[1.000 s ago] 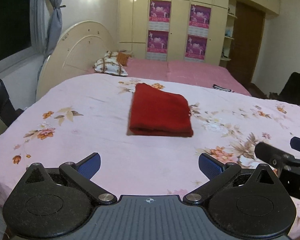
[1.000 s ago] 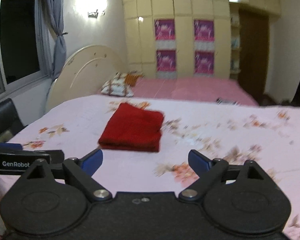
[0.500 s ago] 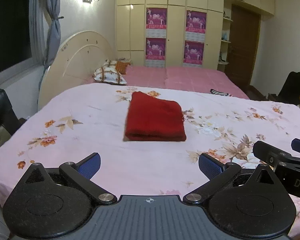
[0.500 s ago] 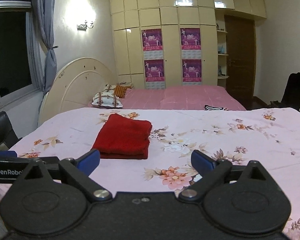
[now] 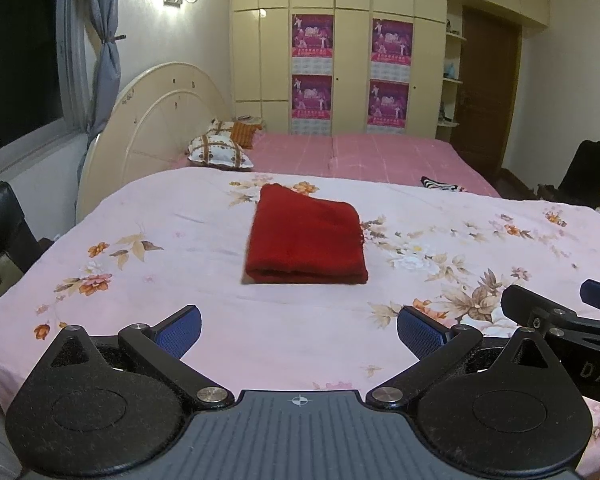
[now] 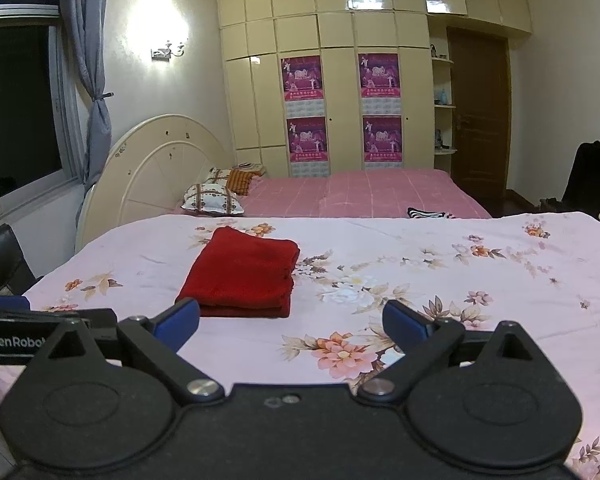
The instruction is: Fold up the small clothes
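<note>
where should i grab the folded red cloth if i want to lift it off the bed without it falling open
Take the folded red cloth by its thick near edge, where the stacked layers show, coming in low from the front. Pinching all the layers there should keep it shut. Both the left gripper and the right gripper are open and short of it, above the floral sheet.

So the left hand-held gripper (image 5: 299, 330) hangs over the near edge of the bed (image 5: 172, 240), jaws spread wide with nothing between them. The folded red cloth (image 5: 306, 238) lies well ahead on the floral sheet. The right hand-held gripper (image 5: 560, 312) pokes in from the right side.
</note>
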The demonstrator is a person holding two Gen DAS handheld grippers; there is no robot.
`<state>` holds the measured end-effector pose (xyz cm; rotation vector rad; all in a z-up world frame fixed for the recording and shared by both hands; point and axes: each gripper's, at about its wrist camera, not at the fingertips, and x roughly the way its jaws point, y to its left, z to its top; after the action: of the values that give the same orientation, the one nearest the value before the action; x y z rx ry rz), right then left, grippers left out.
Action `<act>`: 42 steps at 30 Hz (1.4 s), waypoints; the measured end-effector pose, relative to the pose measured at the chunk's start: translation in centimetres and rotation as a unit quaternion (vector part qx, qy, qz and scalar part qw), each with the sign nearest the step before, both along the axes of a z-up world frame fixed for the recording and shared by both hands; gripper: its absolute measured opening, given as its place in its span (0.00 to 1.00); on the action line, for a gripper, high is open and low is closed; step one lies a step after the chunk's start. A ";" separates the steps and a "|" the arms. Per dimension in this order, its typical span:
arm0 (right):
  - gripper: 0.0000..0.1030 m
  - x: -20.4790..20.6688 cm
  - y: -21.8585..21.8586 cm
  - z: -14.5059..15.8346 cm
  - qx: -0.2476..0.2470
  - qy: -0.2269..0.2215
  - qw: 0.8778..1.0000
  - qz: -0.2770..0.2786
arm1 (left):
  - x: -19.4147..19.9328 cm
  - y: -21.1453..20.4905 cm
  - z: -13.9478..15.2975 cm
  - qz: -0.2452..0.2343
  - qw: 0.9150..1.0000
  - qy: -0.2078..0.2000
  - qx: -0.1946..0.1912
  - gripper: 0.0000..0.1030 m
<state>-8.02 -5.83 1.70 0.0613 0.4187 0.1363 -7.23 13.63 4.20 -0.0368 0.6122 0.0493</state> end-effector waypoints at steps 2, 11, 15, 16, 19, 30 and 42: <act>0.95 0.2 0.2 0.0 -0.001 0.000 1.000 -0.002 | 0.1 0.0 0.0 0.001 1.000 0.002 -0.003 1.00; 0.95 0.6 -0.3 -0.2 -0.004 0.001 1.000 -0.016 | 0.3 -0.3 0.0 0.008 1.000 -0.006 0.003 1.00; 0.95 1.0 -0.8 -0.5 -0.001 0.007 1.000 -0.026 | 0.5 -0.2 0.1 0.013 1.000 -0.006 0.001 1.00; 0.95 1.1 -0.9 -0.5 -0.001 0.007 1.000 -0.027 | 0.6 -0.3 0.0 0.014 1.000 -0.006 0.001 1.00; 0.95 1.2 -1.0 -0.6 -0.003 0.008 1.000 -0.029 | 0.9 -0.3 0.0 0.016 1.000 -0.004 0.002 1.00; 0.95 1.8 -0.9 -0.7 -0.002 0.011 1.000 -0.026 | 1.5 -0.2 -0.3 0.021 1.000 -0.001 0.001 1.00; 0.95 2.3 -0.6 -0.8 -0.003 0.017 1.000 -0.023 | 2.5 0.0 -0.9 0.004 1.000 0.006 -0.004 1.00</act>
<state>-5.75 -6.45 0.90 0.0678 0.4509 0.0882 -4.77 13.65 3.30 -0.0460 0.6247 0.0550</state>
